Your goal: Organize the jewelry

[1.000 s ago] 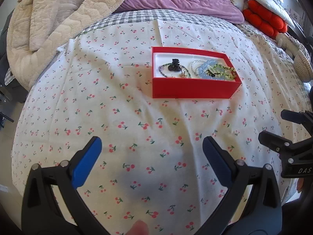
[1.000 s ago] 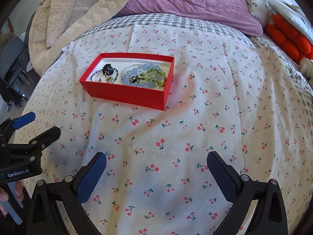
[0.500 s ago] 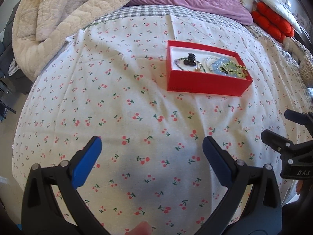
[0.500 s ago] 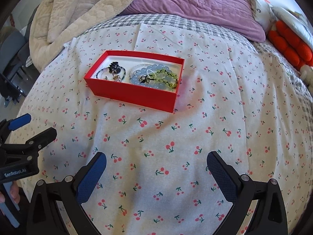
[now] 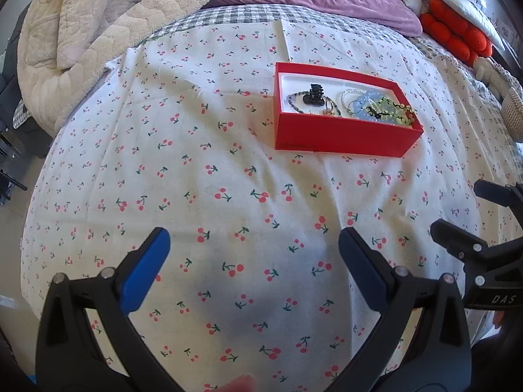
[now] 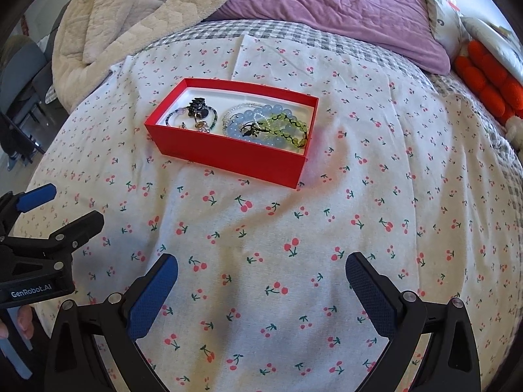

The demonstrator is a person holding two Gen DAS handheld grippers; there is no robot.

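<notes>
Jewelry — bracelets (image 6: 266, 124) and a black hair claw (image 5: 312, 94) — all sits inside the red box (image 6: 228, 153) on the cherry-print sheet (image 6: 294, 245), so I judge we're nearly finished, my left gripper (image 5: 253, 251) and right gripper (image 6: 261, 276) both spread empty, short of the box.

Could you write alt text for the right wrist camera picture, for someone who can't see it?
An open red box of beaded bracelets and a black hair clip sits on a cherry-print bedsheet. The right gripper, open and empty, is in the foreground, with the left gripper at the left edge.
</notes>
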